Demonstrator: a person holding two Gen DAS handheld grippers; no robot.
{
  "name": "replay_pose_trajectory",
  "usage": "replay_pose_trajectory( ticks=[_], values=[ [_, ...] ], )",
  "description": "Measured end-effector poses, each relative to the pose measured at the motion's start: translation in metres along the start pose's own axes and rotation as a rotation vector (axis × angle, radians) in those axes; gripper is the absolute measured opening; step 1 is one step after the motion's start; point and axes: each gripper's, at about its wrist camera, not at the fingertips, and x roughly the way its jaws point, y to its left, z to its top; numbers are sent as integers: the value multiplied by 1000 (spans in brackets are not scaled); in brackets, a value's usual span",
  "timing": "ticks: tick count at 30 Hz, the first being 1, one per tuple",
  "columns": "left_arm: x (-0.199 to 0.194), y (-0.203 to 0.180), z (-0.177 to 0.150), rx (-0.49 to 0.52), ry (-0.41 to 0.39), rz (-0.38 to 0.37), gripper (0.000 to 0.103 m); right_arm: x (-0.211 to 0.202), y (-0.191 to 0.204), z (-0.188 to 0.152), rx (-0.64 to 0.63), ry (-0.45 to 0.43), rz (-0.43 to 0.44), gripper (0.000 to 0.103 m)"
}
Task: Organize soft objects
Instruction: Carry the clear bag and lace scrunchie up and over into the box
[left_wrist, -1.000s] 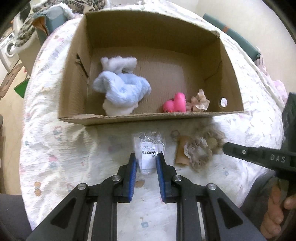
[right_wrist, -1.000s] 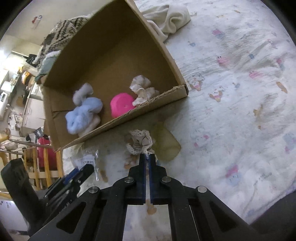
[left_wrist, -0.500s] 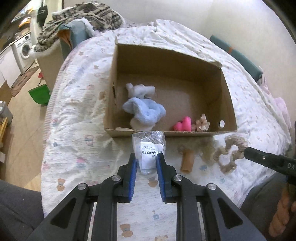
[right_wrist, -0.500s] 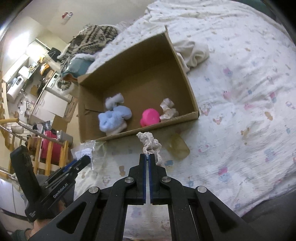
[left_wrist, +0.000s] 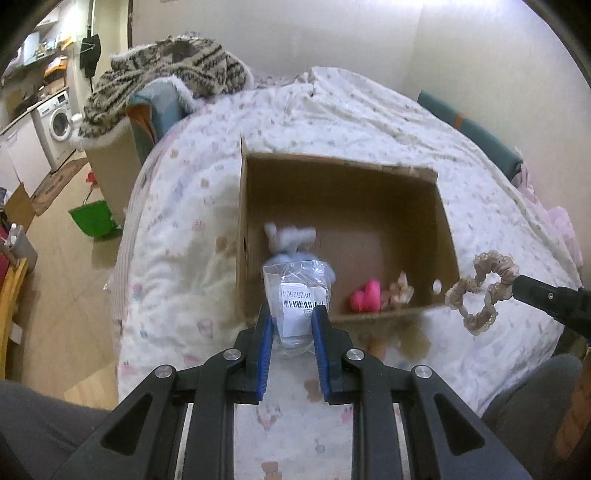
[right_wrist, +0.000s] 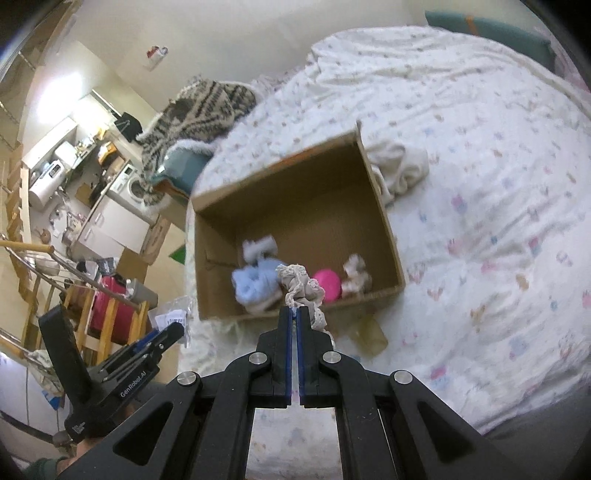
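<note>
Above bed, left gripper (left_wrist: 291, 325) jaws clamp "DV252501" bag (left_wrist: 297, 295), right gripper (right_wrist: 294, 317) jaws pinch scrunchie (right_wrist: 303, 286).

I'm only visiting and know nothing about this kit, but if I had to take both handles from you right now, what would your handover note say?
Left gripper: fingers shut on the clear plastic packet, held up near the box's front wall.
Right gripper: shut on the beige lace scrunchie, held in the air in front of the box.
Cardboard box sits on the bed. Already inside: blue fluffy item, pink item, small beige piece.
A tan piece lies on the bed by the box front.
Left: drop both held items in, probably the tan piece too.
</note>
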Motion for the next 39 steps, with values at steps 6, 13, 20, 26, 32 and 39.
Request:
replay_pose_trajectory(
  ticks=[6,13,20,26,32,39],
  values=[
    [4,-8,31,35,-43,5,19,0,5,27,-12,-36,1,4],
    [24,-21,53,75,-46,5,19,20,-1,46,-2,-35,-1,4],
    [53,-30,63,92,-20,7,19,48,-11,51,9,-16,-9,4],
    [80,-38,62,107,4,13,19,70,-28,53,49,3,-20,4],
    [96,-33,60,89,17,8,19,90,-39,49,72,32,-14,4],
    [119,-23,56,37,71,-7,19,108,-46,44,79,60,-34,4]
  ],
)
